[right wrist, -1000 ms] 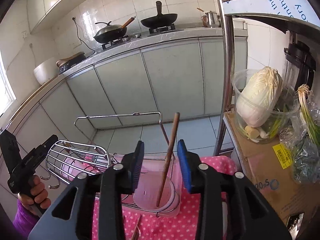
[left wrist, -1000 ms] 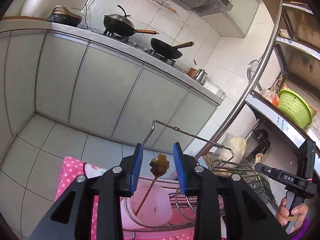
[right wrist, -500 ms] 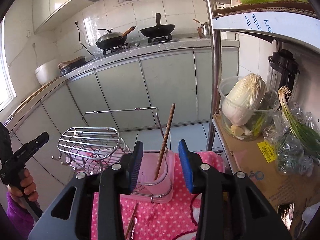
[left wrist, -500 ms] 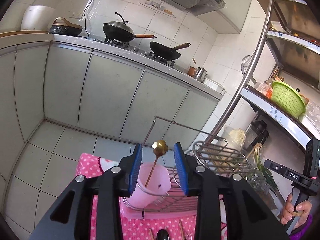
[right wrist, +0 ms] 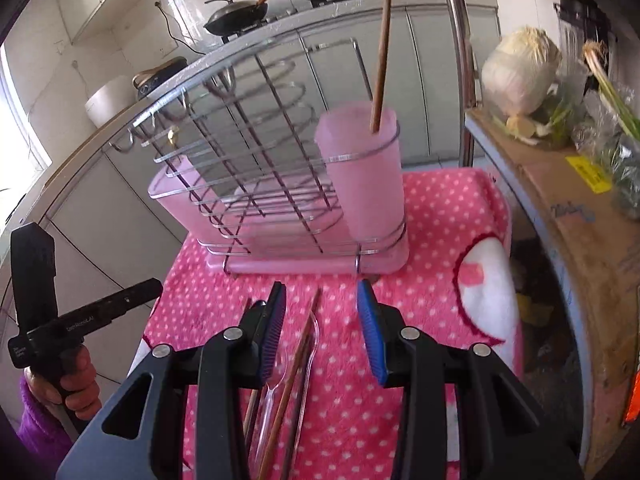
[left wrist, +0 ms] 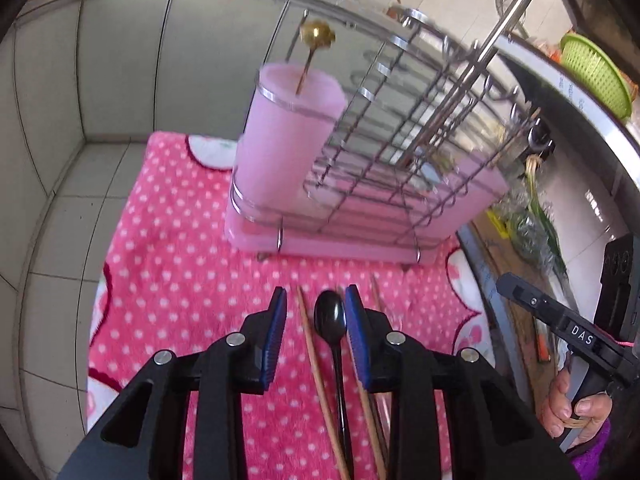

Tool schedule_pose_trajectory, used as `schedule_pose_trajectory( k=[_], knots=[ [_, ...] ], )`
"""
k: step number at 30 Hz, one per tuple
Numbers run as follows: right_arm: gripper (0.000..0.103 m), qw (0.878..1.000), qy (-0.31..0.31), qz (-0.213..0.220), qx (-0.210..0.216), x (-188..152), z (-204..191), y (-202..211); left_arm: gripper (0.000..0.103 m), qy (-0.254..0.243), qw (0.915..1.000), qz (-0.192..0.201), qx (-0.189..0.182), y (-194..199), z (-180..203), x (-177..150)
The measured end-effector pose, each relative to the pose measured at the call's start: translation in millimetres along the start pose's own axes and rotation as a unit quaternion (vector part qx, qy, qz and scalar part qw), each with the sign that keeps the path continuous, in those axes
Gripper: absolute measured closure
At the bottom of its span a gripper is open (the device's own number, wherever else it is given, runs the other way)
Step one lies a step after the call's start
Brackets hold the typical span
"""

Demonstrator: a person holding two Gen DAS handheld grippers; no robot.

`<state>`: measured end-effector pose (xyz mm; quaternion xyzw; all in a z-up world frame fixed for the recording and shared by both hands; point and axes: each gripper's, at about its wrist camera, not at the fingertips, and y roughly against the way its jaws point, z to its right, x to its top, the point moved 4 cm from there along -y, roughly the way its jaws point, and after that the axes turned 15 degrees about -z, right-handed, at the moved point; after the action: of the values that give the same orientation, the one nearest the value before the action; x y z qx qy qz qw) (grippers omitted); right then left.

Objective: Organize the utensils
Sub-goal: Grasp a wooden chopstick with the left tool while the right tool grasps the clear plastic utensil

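Observation:
A wire utensil rack (left wrist: 400, 152) with pink cups stands on a pink dotted cloth (left wrist: 168, 256). The left pink cup (left wrist: 284, 152) holds a gold spoon (left wrist: 316, 36). The other pink cup (right wrist: 364, 176) holds a wooden chopstick (right wrist: 382, 52). My left gripper (left wrist: 316, 320) is open and empty above a black spoon (left wrist: 332, 328) and wooden chopsticks (left wrist: 316, 360) lying on the cloth. My right gripper (right wrist: 322, 320) is open and empty above chopsticks (right wrist: 296, 364) and a clear plastic spoon (right wrist: 276, 380).
Grey kitchen cabinets (left wrist: 160, 60) stand behind the cloth, with pans on the stove (right wrist: 240, 16). A metal shelf at the right holds a cabbage (right wrist: 520, 72), greens and a cardboard box (right wrist: 568, 208). A green basket (left wrist: 596, 72) sits higher up.
Both grippers have pulled back from the cups and tilted down toward the cloth. The loose utensils on the cloth now lie under the open jaws.

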<state>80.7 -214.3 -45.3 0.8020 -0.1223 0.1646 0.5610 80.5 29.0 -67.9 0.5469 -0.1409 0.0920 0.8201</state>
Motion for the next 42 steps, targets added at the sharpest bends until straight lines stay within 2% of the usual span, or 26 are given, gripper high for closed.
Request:
schedule_pose_trajectory(
  k=[4,7,11,18,21,24,28,33,36,42],
  knots=[
    [0.065,0.999,-0.020,-0.030,0.006,-14,8,-27,0.078,0.006,0.9982,-0.059,0.011,-38,-2,-13],
    [0.065,0.998,-0.035,-0.051,0.021,-21,12,-42,0.087,0.018,0.9950,-0.098,0.008,-59,-5,-15],
    [0.065,0.996,-0.050,-0.064,0.037,-25,19,-52,0.089,0.031,0.9914,-0.127,0.009,-77,-7,-12],
    [0.066,0.995,-0.058,-0.067,0.046,-24,23,-54,0.090,0.029,0.9886,-0.145,0.026,-95,-2,-4],
    [0.066,0.994,-0.060,-0.072,0.051,-23,23,-57,0.096,0.025,0.9887,-0.143,0.039,-100,2,-3],
    [0.066,0.993,-0.062,-0.076,0.059,-22,23,-59,0.096,0.034,0.9888,-0.141,0.035,-101,2,-2],
    [0.066,0.992,-0.068,-0.080,0.071,-19,25,-61,0.097,0.047,0.9895,-0.131,0.038,-87,-8,-1],
    [0.072,0.988,-0.077,-0.100,0.093,-10,22,-75,0.097,0.049,0.9885,-0.127,0.067,-74,-25,-1],
    [0.072,0.987,-0.070,-0.117,0.089,-6,14,-88,0.097,0.051,0.9859,-0.138,0.080,-78,-34,-2],
    [0.072,0.986,-0.057,-0.142,0.066,2,1,-115,0.096,0.044,0.9843,-0.150,0.082,-85,-38,-2]
  ],
)
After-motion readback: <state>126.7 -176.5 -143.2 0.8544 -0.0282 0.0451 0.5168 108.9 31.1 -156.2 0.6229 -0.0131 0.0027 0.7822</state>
